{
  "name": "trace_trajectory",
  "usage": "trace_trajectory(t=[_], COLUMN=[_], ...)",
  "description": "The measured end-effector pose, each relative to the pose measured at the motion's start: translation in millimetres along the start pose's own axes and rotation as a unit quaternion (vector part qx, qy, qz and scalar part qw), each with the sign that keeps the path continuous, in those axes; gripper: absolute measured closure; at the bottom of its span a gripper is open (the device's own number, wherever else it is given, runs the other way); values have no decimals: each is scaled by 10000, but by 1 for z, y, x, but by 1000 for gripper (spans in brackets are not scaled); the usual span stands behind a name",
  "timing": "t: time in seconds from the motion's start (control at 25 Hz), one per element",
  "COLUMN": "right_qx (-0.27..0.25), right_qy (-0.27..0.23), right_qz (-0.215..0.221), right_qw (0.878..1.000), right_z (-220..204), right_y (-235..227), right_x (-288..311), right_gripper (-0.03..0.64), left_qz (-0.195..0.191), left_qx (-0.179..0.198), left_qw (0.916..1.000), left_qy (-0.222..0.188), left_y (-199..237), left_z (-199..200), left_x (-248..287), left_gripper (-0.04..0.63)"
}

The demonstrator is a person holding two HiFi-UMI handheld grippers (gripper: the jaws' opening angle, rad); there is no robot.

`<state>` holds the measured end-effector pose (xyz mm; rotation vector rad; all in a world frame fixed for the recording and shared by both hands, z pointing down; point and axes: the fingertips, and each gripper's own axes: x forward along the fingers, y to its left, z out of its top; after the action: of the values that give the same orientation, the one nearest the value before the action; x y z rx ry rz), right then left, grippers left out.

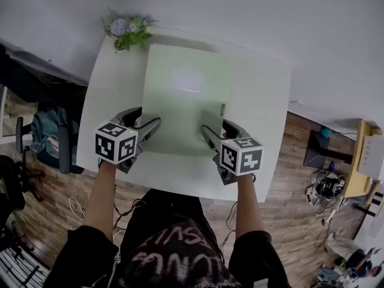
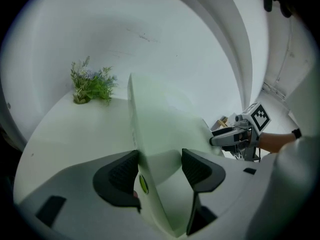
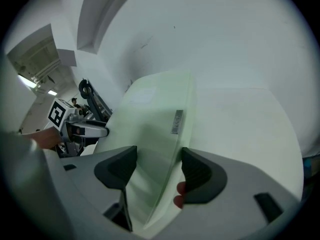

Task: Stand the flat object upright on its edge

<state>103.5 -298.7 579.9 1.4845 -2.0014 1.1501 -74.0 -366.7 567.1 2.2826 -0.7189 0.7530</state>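
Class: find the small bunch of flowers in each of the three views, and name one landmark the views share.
Head view: flowers upper left, at the table's far corner.
Left gripper view: flowers left of centre, beside the board's far corner.
Right gripper view: not in it.
Shared landmark: the pale green board.

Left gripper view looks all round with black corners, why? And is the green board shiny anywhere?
Left gripper view: a wide-angle lens curves the white table and darkens the corners, and the green board goes soft close to the left hand-held gripper. Right gripper view: the same bending. Head view: a pale bright patch on the board is probably lamp glare.
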Motion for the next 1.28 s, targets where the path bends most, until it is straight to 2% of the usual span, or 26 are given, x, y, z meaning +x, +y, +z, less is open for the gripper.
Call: trace_trajectory(t=[0.32,0.52,0.76,0.92,1.28], right_qx=[-377,-655,-1051,-1280,-1642], right_qy=[-455,-810,-1293,-1577,-2169], right_qz=[-264,-515,-904,-1108,-1363], right_qw=[9979,9932,9819,9729,9526], right_z=[14,27,41,46,43], right_y=[8,10,13,15,14], right_x=[-11,-17,-25,-30,-40], right_gripper=[339,339,339,339,339], left_qz=[48,63,91,128,280], left_qx=[470,855,1391,1708,2094], left_qw=[9984,9947,9842,9766,9600], left_qy=[-301,-567,-1089,-1298,-1839], left_y=[-4,-5,-7,-10,-20], left_z=[18,33,52,57,58], left_x=[-11,-13,-18,-20,-23], left_gripper=[313,313,312,313,313])
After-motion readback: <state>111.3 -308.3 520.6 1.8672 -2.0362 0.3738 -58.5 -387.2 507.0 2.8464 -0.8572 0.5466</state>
